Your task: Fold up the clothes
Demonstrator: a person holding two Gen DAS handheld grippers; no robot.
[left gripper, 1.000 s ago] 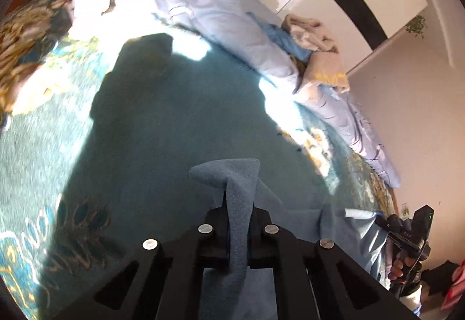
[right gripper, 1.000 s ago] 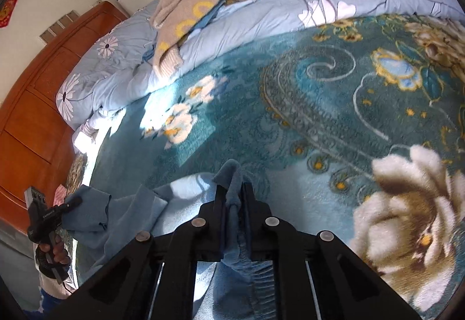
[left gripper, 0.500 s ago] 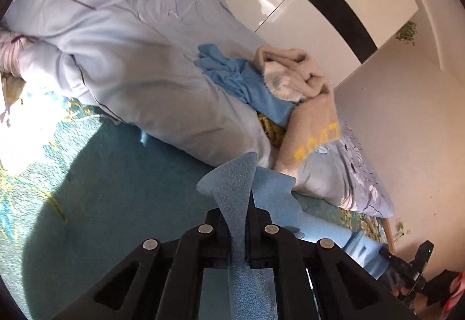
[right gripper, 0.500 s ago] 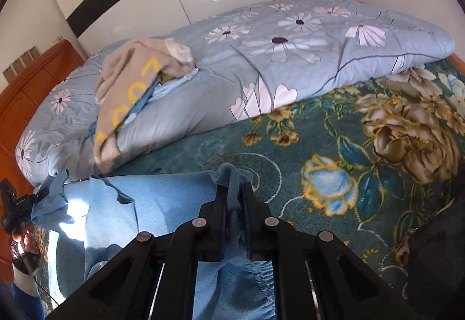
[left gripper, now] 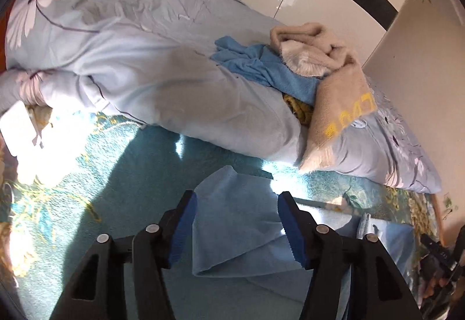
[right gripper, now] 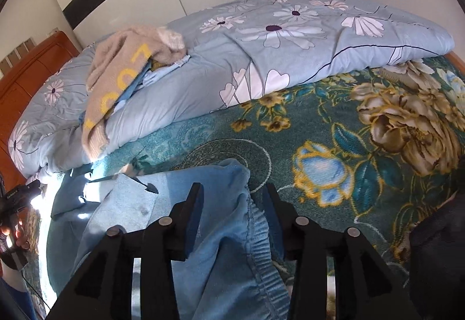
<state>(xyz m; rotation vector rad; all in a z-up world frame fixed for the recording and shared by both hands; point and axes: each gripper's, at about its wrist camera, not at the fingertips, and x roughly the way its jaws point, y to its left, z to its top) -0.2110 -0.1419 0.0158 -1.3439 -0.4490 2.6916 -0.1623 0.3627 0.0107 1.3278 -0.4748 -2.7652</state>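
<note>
Both tongs, left and right, gape over the soft light-blue fleece garment at lower frame, apparently mid-fold; regrasp an edge next.

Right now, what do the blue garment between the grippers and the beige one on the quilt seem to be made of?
Blue garment: likely soft fleece or knit, matte, with a gathered ribbed band. Beige garment: seemingly fuzzy plush knit, from its hairy nap and yellow lettering.

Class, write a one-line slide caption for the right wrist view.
Open right gripper over a blue garment spread on the floral blanket.
</note>
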